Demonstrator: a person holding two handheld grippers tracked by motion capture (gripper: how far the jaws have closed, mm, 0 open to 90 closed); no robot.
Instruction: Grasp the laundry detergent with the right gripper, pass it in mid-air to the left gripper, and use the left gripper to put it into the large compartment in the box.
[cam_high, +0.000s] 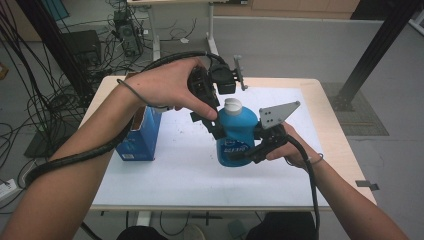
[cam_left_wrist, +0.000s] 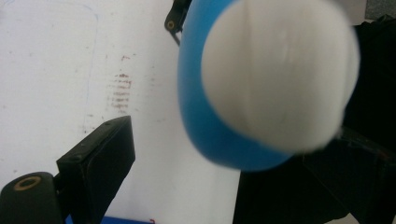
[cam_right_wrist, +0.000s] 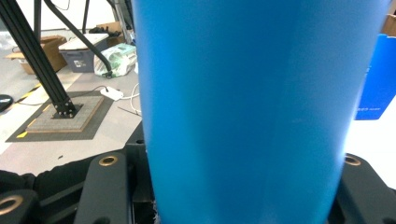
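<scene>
A blue bottle (cam_high: 235, 137) with a white cap (cam_high: 232, 105) is held upright just above the white mat. My right gripper (cam_high: 256, 146) is shut on its lower body from the right; in the right gripper view the blue wall (cam_right_wrist: 247, 107) sits between both jaws. My left gripper (cam_high: 214, 125) comes down from the upper left beside the bottle's neck. In the left gripper view the cap (cam_left_wrist: 280, 74) is close and blurred between wide-open jaws, and the left finger (cam_left_wrist: 100, 158) stands apart from it.
A blue carton (cam_high: 141, 134) stands on the left part of the white mat (cam_high: 175, 172). The table edge (cam_high: 345, 150) runs at the right. Cables and a computer case (cam_high: 125, 35) lie on the floor at the back left, and a black frame post (cam_high: 372, 52) stands at the back right.
</scene>
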